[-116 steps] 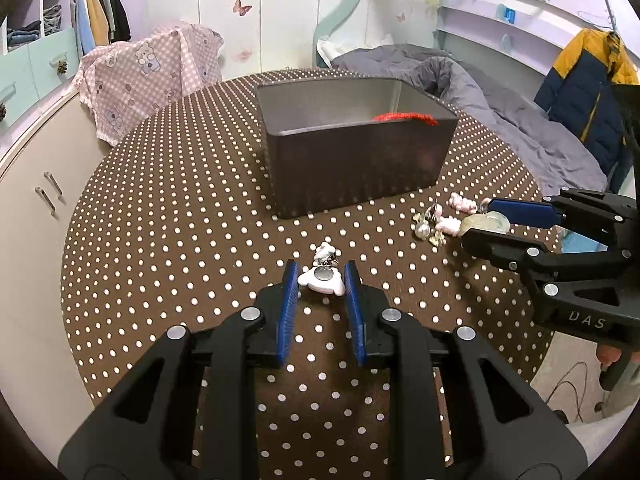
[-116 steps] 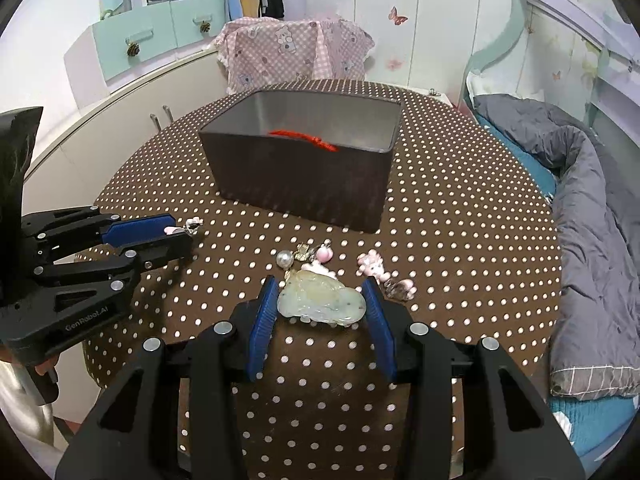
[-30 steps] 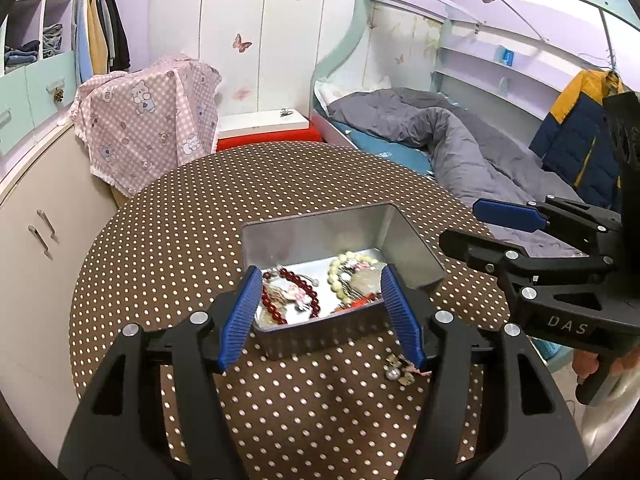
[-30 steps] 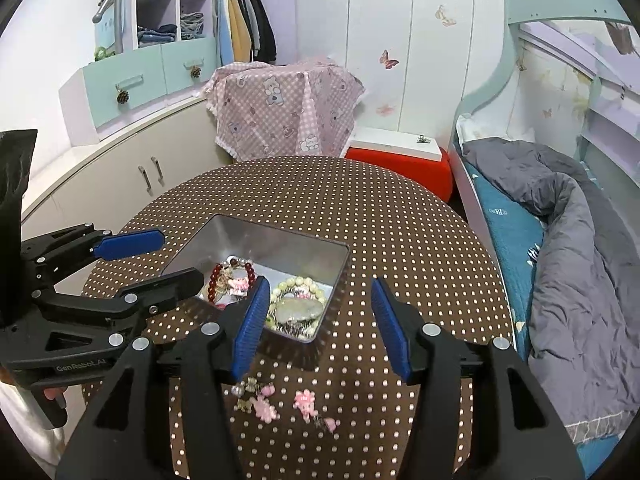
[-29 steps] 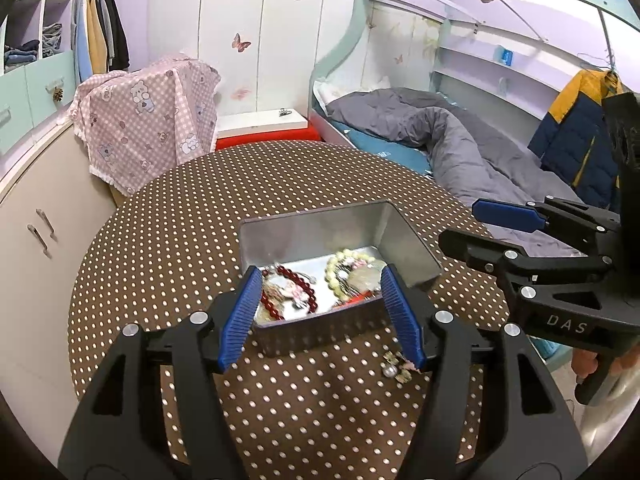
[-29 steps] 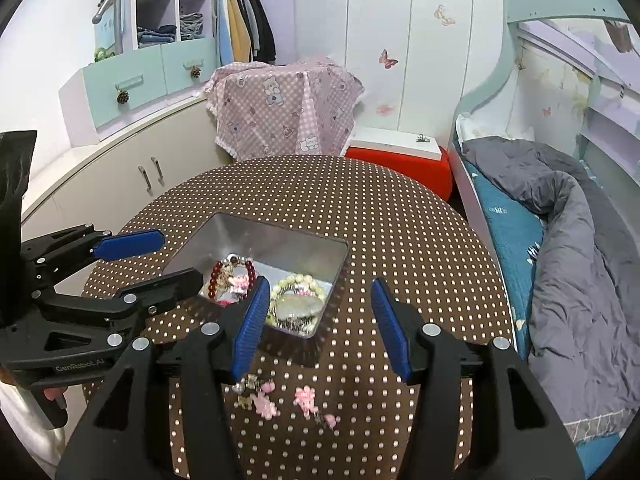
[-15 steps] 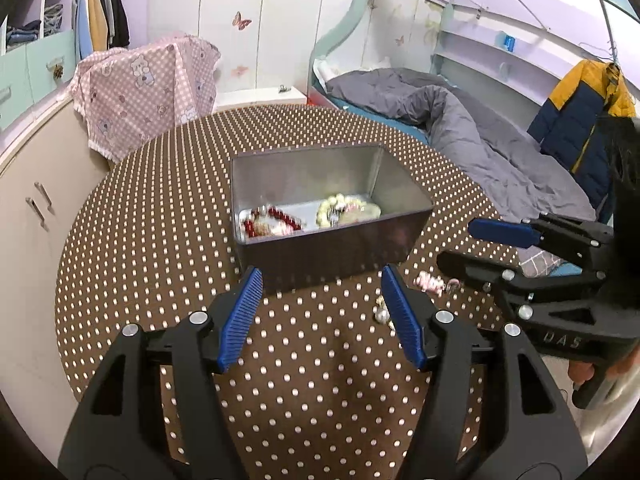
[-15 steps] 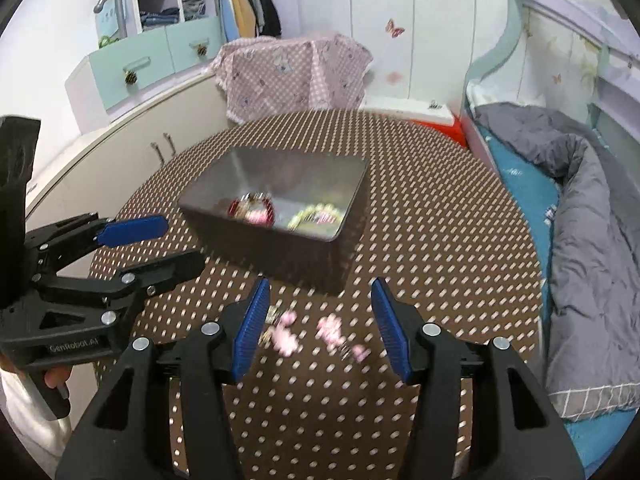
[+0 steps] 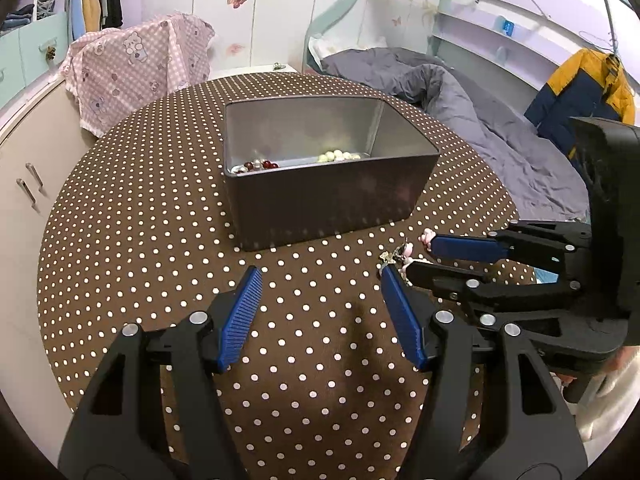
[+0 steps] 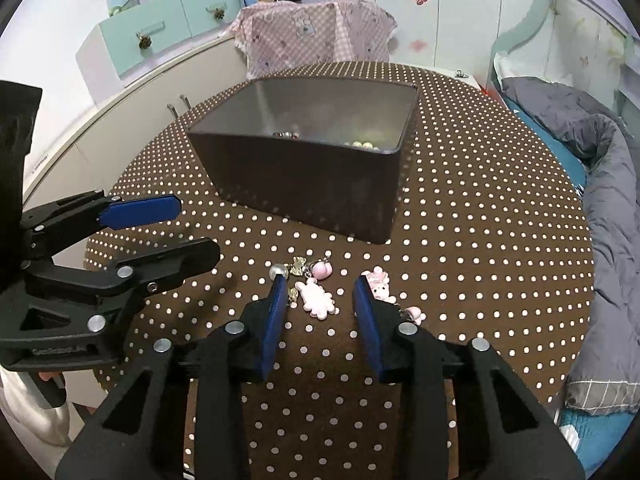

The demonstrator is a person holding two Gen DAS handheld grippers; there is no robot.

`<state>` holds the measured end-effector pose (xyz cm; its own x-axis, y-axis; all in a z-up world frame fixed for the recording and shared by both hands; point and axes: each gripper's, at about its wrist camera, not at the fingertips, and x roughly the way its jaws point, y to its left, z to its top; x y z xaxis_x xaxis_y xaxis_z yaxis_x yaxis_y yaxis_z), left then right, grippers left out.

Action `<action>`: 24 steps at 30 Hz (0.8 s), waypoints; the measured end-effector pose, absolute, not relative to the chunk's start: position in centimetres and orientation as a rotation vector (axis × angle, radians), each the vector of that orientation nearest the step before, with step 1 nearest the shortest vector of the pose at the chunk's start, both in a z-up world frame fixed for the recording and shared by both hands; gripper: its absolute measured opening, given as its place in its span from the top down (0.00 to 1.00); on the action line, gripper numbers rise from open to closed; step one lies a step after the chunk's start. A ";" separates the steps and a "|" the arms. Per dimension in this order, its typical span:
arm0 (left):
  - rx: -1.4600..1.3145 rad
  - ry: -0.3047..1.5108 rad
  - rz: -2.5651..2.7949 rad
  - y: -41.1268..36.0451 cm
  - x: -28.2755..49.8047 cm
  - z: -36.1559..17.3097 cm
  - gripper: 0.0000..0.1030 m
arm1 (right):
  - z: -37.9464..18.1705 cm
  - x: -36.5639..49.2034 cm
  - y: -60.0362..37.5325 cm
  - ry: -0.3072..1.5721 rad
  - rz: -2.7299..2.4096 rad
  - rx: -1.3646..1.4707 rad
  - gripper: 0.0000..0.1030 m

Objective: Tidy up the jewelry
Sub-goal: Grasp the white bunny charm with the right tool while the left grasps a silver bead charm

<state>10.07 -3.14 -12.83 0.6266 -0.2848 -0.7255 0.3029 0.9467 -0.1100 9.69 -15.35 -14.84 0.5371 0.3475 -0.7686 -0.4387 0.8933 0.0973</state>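
Observation:
A dark metal box [image 9: 328, 196] [image 10: 308, 184] stands on the brown polka-dot table [image 9: 132, 208] and holds red beads [image 9: 262, 165] and pale beads [image 9: 338, 156]. Loose jewelry lies in front of it: a pink bunny charm [image 10: 317, 299], a pearl and gold charm cluster [image 10: 298, 269] and a second pink charm [image 10: 378, 283]. My right gripper [image 10: 320, 290] is open and low, its fingers on either side of the bunny charm. My left gripper [image 9: 320, 284] is open and empty above bare cloth, left of the jewelry [image 9: 400, 255].
A bed with a grey duvet [image 9: 472, 120] lies to the right of the table. A cabinet [image 10: 132, 108] stands to the left. A pink checked cloth [image 9: 136, 72] drapes a chair behind the table.
Both grippers dropped their pieces into the box, then pulled back and came down. The right gripper now straddles the pink bunny charm in front of the box.

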 end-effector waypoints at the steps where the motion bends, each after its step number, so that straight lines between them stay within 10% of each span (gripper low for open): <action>1: 0.024 0.831 -0.340 -3.2 10.1 -12.9 0.40 | -15.0 9.8 -15.2 0.892 0.467 -0.115 0.73; 10: 0.032 0.845 -0.395 -4.3 10.5 -13.6 0.41 | -15.0 9.8 -15.3 0.879 0.437 -0.141 0.86; 24: 0.083 0.854 -0.480 -6.4 12.0 -14.6 0.71 | -13.9 9.2 -17.3 0.847 0.397 -0.110 0.86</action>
